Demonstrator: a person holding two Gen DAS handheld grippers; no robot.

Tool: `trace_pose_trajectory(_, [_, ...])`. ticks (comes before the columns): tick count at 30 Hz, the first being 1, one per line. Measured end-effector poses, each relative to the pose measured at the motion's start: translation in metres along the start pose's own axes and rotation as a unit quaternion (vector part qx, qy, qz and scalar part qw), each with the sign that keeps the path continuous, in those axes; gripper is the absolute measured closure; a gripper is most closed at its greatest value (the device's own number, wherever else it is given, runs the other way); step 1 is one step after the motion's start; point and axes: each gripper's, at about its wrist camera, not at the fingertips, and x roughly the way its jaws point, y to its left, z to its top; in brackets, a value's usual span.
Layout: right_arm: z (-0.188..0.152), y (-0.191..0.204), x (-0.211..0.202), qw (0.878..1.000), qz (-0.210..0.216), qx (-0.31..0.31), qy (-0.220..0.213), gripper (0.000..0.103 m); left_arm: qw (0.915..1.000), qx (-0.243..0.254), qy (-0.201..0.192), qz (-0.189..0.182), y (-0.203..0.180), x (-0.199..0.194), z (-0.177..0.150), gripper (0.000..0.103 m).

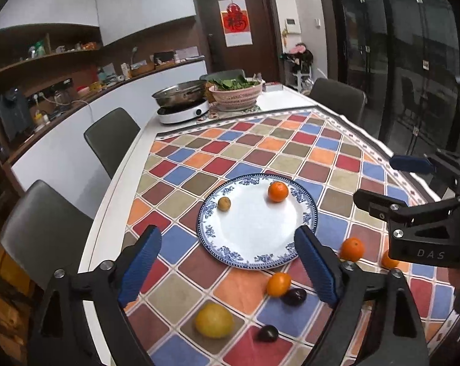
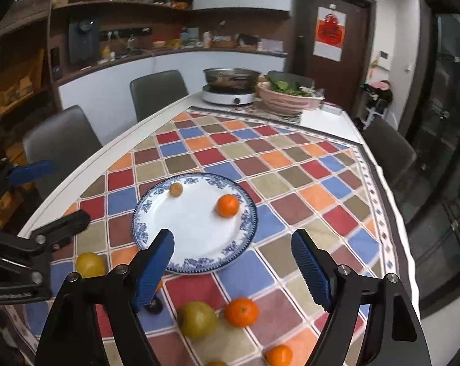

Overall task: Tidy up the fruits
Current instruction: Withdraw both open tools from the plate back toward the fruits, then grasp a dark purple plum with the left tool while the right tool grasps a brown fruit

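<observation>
A blue-rimmed white plate [image 1: 254,231] [image 2: 196,238] lies on the checked tablecloth. On it sit an orange [image 1: 277,191] [image 2: 227,205] and a small brown fruit [image 1: 224,203] [image 2: 176,189]. My left gripper [image 1: 228,263] [image 2: 46,198] hovers open over the plate's near edge with nothing between its pads. My right gripper [image 2: 233,268] [image 1: 391,183] is open too, and empty. Loose on the cloth in front of the plate are a yellow fruit [image 1: 214,318] [image 2: 90,264], oranges [image 1: 352,248] [image 2: 240,311], a greenish fruit [image 2: 197,318] and dark plums [image 1: 294,296].
At the table's far end stand a steel pot on a white cooker [image 1: 182,108] and a pink basket of greens [image 1: 236,91]. Grey chairs [image 1: 112,140] line the left side, with one [image 1: 336,94] at the far right. The cloth's edge [image 2: 391,213] drops off at the right.
</observation>
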Motion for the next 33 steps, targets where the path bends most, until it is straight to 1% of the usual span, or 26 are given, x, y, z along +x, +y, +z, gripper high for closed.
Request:
trace_pose_trajectory(2, [-0.007,0.001,-0.010,1.000,-0.010,0.003,-0.003,0.023,1.0000,-0.004,-0.004,0.003,-0.001,-0.009,-0.007,0.010])
trace_pose_trajectory(4, [-0.015,0.002,-0.020,1.000,-0.021,0.006,-0.006,0.019,0.9999,-0.008,-0.006,0.006,-0.003,-0.017,-0.016,0.010])
trace_pose_trajectory(8, [-0.033,0.003,-0.031,0.999,-0.044,0.004,-0.005,0.019,0.9997,-0.024,0.004,-0.003,-0.004,-0.027,-0.034,0.010])
trace_pose_trajectory(12, [-0.049,0.003,-0.038,0.999,-0.046,0.015,0.008,0.019,0.9996,-0.027,0.009,-0.006,-0.008,-0.033,-0.049,0.010])
trace_pose_trajectory(15, [-0.061,0.004,-0.043,0.999,-0.037,0.029,0.018,0.019,0.9991,-0.035,0.018,-0.016,-0.009,-0.035,-0.061,0.010])
trace_pose_trajectory(19, [-0.078,0.007,-0.043,0.998,-0.040,0.041,0.031,0.019,0.9986,-0.036,0.032,-0.021,-0.012,-0.033,-0.075,0.010])
trace_pose_trajectory(24, [-0.093,0.007,-0.033,0.997,-0.036,0.044,0.057,0.019,0.9961,-0.045,0.065,-0.039,-0.016,-0.021,-0.094,0.011])
trace_pose_trajectory(33, [-0.120,0.009,-0.015,0.992,-0.034,0.045,0.109,0.019,0.9935,-0.031,0.102,-0.042,-0.023,-0.003,-0.112,0.012])
